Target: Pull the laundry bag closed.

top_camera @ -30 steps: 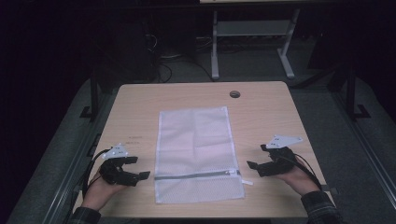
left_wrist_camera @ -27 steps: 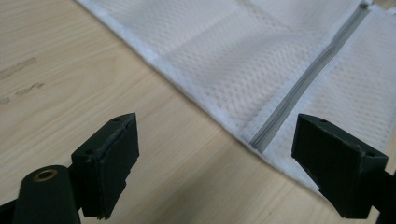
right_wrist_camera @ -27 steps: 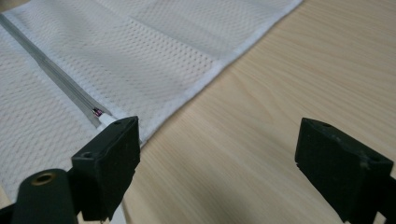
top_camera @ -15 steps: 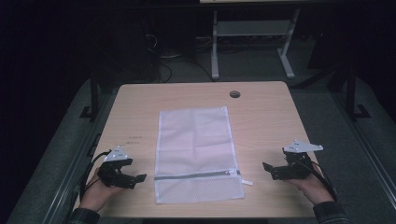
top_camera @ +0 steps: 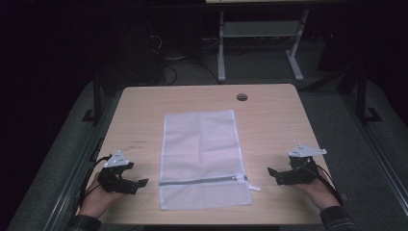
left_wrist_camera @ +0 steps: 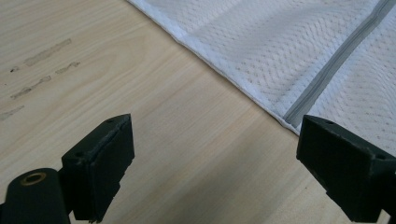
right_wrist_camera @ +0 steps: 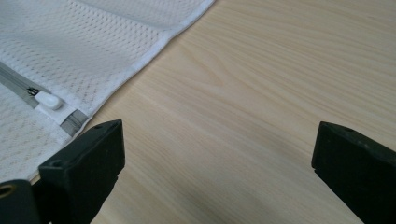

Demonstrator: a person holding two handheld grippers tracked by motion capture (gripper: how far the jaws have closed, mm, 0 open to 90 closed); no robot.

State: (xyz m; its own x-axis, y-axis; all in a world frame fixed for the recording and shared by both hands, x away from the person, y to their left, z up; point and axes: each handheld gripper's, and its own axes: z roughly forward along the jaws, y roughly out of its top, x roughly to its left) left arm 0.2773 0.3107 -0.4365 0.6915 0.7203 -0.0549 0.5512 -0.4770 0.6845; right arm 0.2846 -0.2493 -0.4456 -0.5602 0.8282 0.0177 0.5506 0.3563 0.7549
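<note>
A white mesh laundry bag (top_camera: 202, 156) lies flat in the middle of the wooden table (top_camera: 269, 120), its grey zipper (top_camera: 202, 182) running across near the front end. The white zipper pull (right_wrist_camera: 48, 100) sits at the bag's right edge. My left gripper (top_camera: 140, 183) rests on the table left of the bag, open, jaws wide with bare wood between them; the bag's edge (left_wrist_camera: 233, 79) lies just beyond. My right gripper (top_camera: 272, 174) rests to the right of the bag, open, close to the zipper pull (top_camera: 254, 187) but apart from it.
A round cable hole (top_camera: 242, 97) sits near the table's far edge. Faint pencil-like marks (left_wrist_camera: 42, 60) show on the wood left of the bag. Beyond the table stand a metal frame (top_camera: 260, 43) and cables on a dark floor.
Both hands have drawn back toward the front edge and slightly outward from the bag. The bag has not moved.
</note>
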